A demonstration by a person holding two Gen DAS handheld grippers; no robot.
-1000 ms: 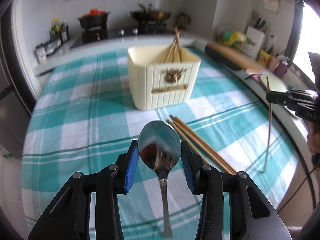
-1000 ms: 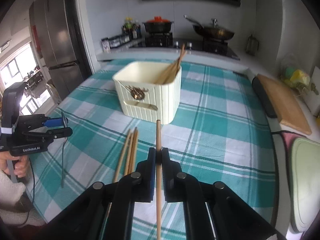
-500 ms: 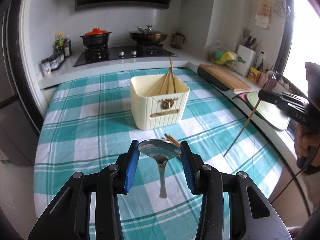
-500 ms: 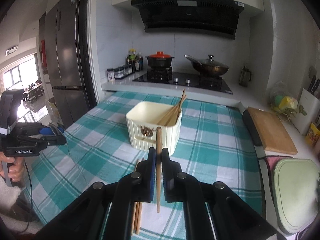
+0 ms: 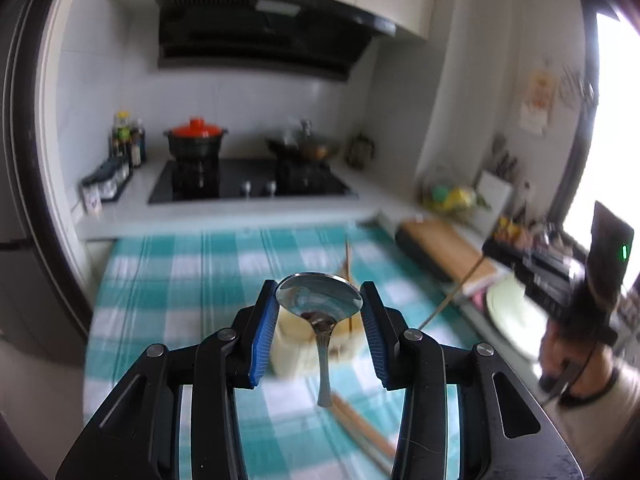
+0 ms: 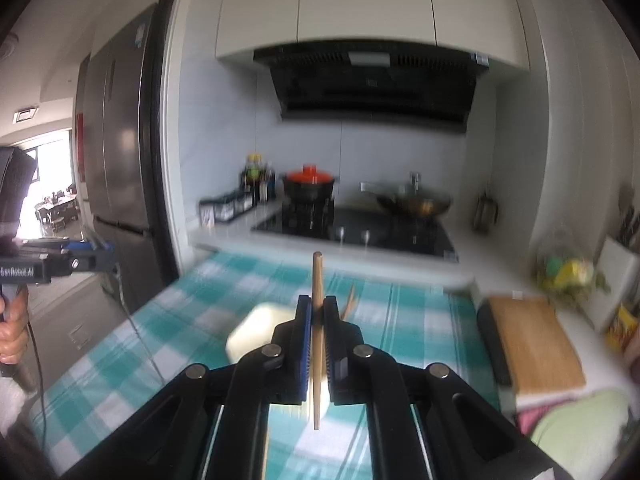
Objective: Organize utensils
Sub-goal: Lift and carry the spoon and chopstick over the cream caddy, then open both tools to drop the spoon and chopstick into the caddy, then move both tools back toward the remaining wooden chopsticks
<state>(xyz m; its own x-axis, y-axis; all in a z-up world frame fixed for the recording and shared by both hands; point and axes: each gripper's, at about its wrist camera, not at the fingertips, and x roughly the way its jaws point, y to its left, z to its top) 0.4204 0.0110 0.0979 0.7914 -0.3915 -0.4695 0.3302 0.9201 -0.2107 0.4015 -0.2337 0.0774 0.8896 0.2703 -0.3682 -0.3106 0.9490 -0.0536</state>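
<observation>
Progress check, roughly the middle of the job by my read. You're carrying two utensils at once. Your left tongs (image 5: pixel 319 322) are pinching a metal spoon (image 5: pixel 320 300) by the bowl, pads pressing on either side of it, handle dangling down toward the lower middle of the frame. Your right tongs (image 6: pixel 318 336) are squeezing tight on a single wooden chopstick (image 6: pixel 317 320), which is standing almost upright between the pads, its tip poking up at mid-frame.

Both items are hanging in the air above the counter (image 5: pixel 168 280) with the teal check cloth, so neither is put away yet. The cream holder box (image 6: pixel 256 330) is sitting low in the centre of both views, mostly hiding behind the tongs, and it's already holding a few chopsticks (image 5: pixel 347 264) that are sticking up out of it. So part of the sorting is looking done.

What's left, as far as I can tell: dropping this spoon and this chopstick into the box, then going back for the loose chopsticks (image 5: pixel 360 426) lying on the cloth at lower centre-right of the left view. Everything's blurry, so I can't count how many are lying there.
</observation>
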